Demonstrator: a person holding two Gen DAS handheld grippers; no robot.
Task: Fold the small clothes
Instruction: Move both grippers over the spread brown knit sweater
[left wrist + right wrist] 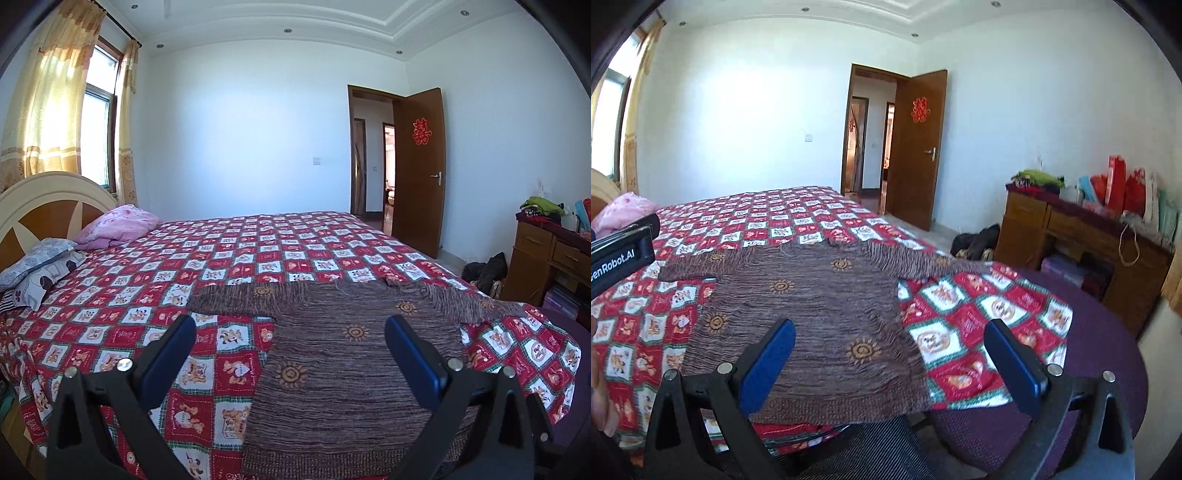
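Bed (pixel 258 240) fills the room's middle in both views, covered by a red-and-white checked sheet (pixel 155 295) with cartoon squares. Its headboard (pixel 48 206) stands at 9 o'clock in the left wrist view, below a curtained window (pixel 99 122). An open brown door (pixel 419 166) with a red paper sign sits at 2 o'clock, and a wooden dresser (pixel 1071 236) piled with clothes and bags stands at 3 o'clock in the right wrist view.

Spread flat on the sheet near the bed's foot edge lies the sweater (pixel 351 354), brown, striped, dotted with sun motifs. Its sleeves reach out to either side, towards 10 and 2 o'clock, and its hem hangs at the near edge of the bed. In the right wrist view the hem sits at 6 o'clock, just above a dark mesh chair back (pixel 871 454).

Two pillows lie by the headboard: a pink pillow (pixel 118 225) and a grey pillow (pixel 37 266) nearer the camera.

The left claw (pixel 291 332) hovers over the sweater's left side, fingers wide apart, holding nothing. The right claw (pixel 890 336) hovers over the sweater's lower right corner, fingers likewise spread wide and empty. The left tool's black body shows at 9 o'clock in the right wrist view.
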